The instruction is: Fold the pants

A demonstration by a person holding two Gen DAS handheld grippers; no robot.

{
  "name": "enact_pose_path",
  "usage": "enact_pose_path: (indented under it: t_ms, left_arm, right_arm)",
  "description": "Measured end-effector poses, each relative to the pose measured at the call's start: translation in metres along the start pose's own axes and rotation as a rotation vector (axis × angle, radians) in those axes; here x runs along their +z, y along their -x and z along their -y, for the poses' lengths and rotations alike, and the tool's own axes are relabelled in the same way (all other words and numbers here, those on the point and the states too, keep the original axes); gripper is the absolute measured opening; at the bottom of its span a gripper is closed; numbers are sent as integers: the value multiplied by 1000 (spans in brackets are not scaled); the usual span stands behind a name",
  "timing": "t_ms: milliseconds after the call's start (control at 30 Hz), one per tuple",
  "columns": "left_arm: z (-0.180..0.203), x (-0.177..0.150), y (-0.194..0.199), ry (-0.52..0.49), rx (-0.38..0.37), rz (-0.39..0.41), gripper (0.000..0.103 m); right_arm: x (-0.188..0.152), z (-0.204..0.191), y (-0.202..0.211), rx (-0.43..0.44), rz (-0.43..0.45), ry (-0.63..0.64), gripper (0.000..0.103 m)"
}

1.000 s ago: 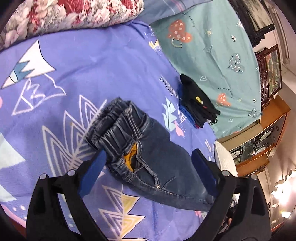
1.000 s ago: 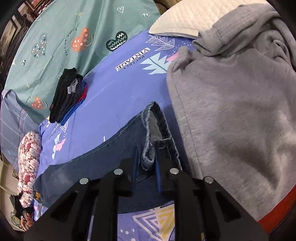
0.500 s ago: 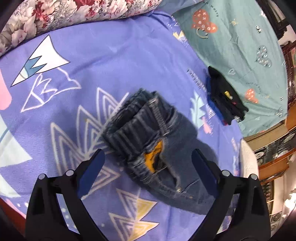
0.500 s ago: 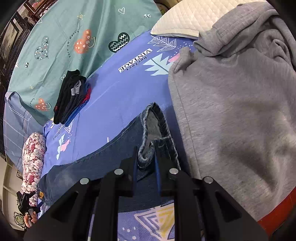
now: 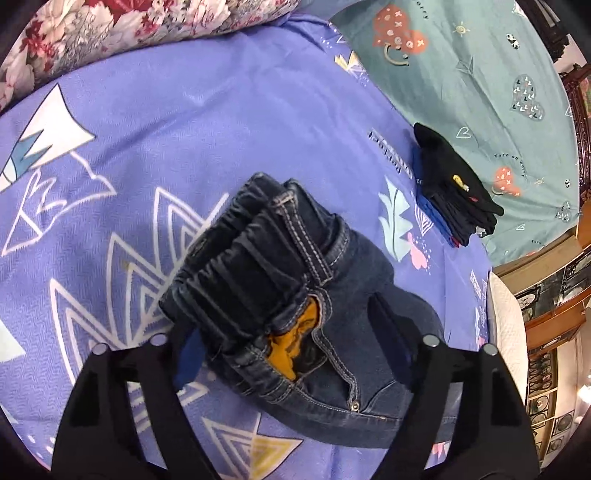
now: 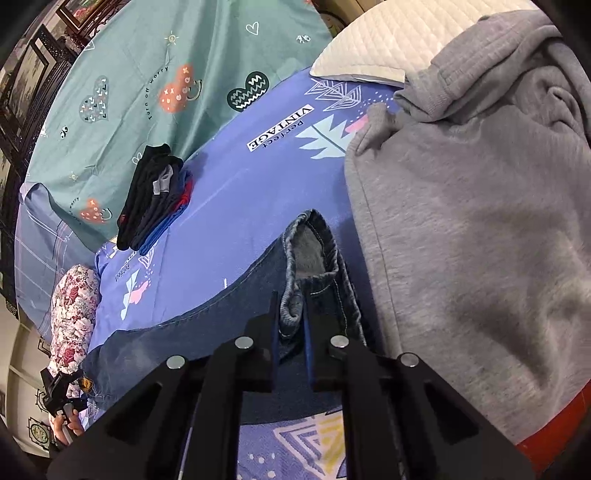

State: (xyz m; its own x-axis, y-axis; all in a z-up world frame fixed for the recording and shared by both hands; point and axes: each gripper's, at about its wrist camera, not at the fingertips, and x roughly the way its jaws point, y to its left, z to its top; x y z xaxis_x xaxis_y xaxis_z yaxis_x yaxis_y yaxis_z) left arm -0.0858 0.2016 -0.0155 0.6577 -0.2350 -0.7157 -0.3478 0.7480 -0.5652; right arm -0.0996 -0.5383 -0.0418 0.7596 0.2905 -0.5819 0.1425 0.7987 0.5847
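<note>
Covering the bed is a purple sheet (image 5: 207, 122) printed with white leaf and mountain shapes and the words "Perfect VINTAGE"; beside it a teal sheet (image 5: 476, 70) with hearts is lying along the far side. Dark carved frames and wooden cabinets are lining the room's edge, too small to make out in detail.

Lying across the purple sheet are the jeans (image 5: 303, 302), dark denim, with the elastic waistband bunched toward the left wrist camera and a yellow label showing inside the fly. The legs are stretching away to the cuffs, seen in the right wrist view.

The left gripper (image 5: 288, 343) is closing its jaws around the waistband; the denim is sitting between them, but the pads are not yet pressing on it. The right gripper (image 6: 290, 321) is pinching the cuff of the jeans (image 6: 310, 266), its jaws nearly together with the hem folded between them.

A grey hoodie (image 6: 472, 206) is sprawling just beside the cuff, crowding the right side of the sheet. A stack of dark folded clothes (image 5: 454, 188) is resting at the seam of the two sheets, well apart from the jeans. A floral pillow (image 5: 122, 26) is lying at one end, a white quilted pillow (image 6: 388, 40) at the other, behind the hoodie.
</note>
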Motion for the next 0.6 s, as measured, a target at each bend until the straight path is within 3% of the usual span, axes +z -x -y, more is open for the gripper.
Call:
enact_pose_path:
  t_ms: [33, 67, 200, 300, 400, 467, 500, 600]
  left_arm:
    - [0, 4, 0, -4, -13, 0, 30]
    - [-2, 11, 3, 6, -50, -7, 23]
    - [-4, 26, 17, 15, -67, 7, 21]
    - [-3, 22, 22, -17, -51, -8, 21]
    - [-10, 7, 15, -61, 2, -26, 22]
    - [-19, -2, 8, -68, 38, -25, 28]
    - [-26, -6, 6, -58, 36, -19, 29]
    - [-30, -7, 11, -45, 6, -11, 34]
  right_arm:
    - [1, -2, 1, 0, 5, 4, 10]
    - [3, -4, 4, 4, 13, 5, 10]
    - [13, -14, 32, 87, 104, -9, 8]
    - [16, -23, 47, 84, 117, 28, 8]
    - [9, -16, 41, 36, 49, 28, 8]
    - [-4, -1, 23, -33, -24, 15, 8]
    - [-10, 6, 16, -59, -49, 8, 5]
    - [-18, 1, 11, -117, -52, 82, 9]
